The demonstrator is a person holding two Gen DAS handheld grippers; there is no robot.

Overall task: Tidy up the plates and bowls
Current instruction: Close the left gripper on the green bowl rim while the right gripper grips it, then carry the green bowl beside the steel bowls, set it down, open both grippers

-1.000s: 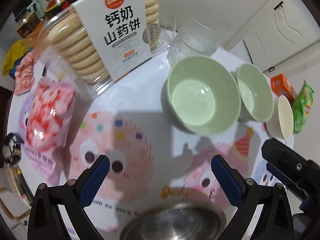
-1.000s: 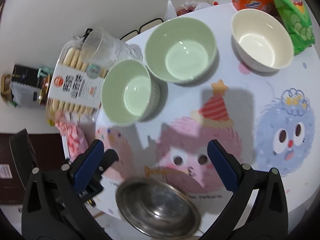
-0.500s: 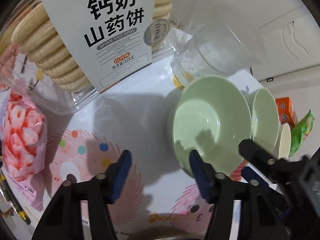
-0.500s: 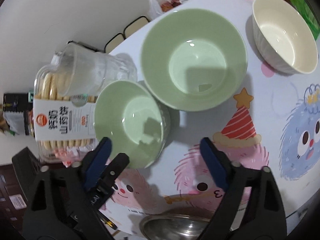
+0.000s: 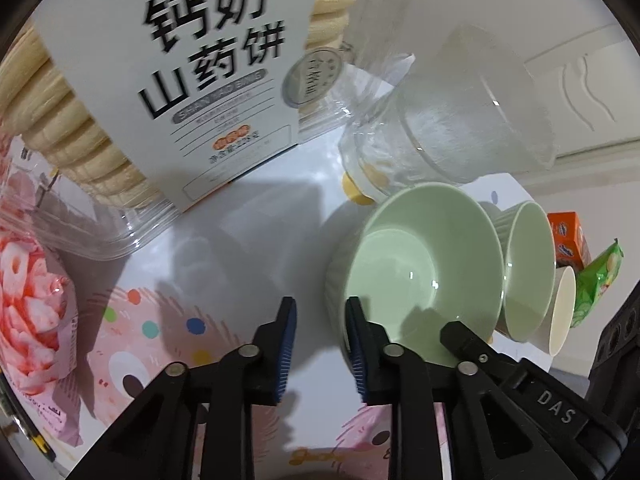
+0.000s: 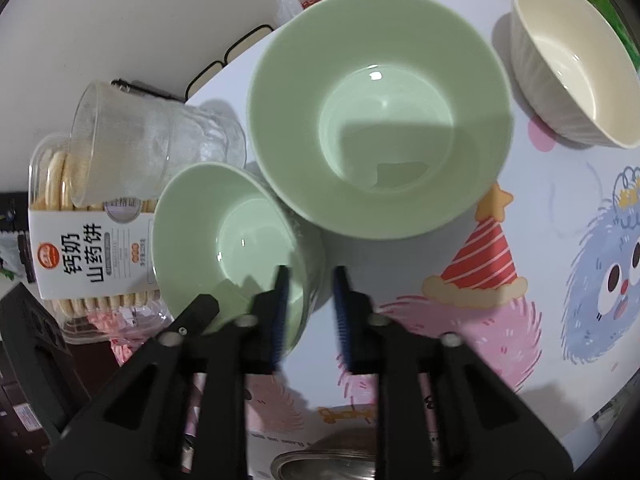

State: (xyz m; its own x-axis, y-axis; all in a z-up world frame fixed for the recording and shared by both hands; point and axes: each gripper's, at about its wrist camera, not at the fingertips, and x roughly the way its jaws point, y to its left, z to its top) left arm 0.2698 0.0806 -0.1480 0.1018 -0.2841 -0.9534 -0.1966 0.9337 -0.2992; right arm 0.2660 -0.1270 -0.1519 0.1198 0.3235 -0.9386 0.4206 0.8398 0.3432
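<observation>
A small green bowl (image 5: pixel 420 272) (image 6: pixel 224 236) stands on the cartoon-print tablecloth, touching a larger green bowl (image 6: pixel 380 120) (image 5: pixel 528 276). My left gripper (image 5: pixel 320 320) straddles the small bowl's left rim. Its jaws are closing, and a strip of cloth still shows between the outer pad and the bowl's wall. My right gripper (image 6: pixel 310 300) has closed on the same bowl's opposite rim, one finger inside and one outside. A cream bowl (image 6: pixel 572 60) sits to the far right. A steel bowl (image 6: pixel 320 464) peeks in at the near edge.
A tipped clear glass cup (image 5: pixel 460 120) lies just behind the small bowl. A big biscuit box (image 5: pixel 200 60) and a pink snack bag (image 5: pixel 28 300) fill the left. An orange box (image 5: pixel 568 240) and a green bag (image 5: pixel 596 284) stand beyond the cream bowl.
Both grippers came down and forward from over the steel bowl to the small green bowl. Their jaws went from wide open to nearly closed around its rim.
</observation>
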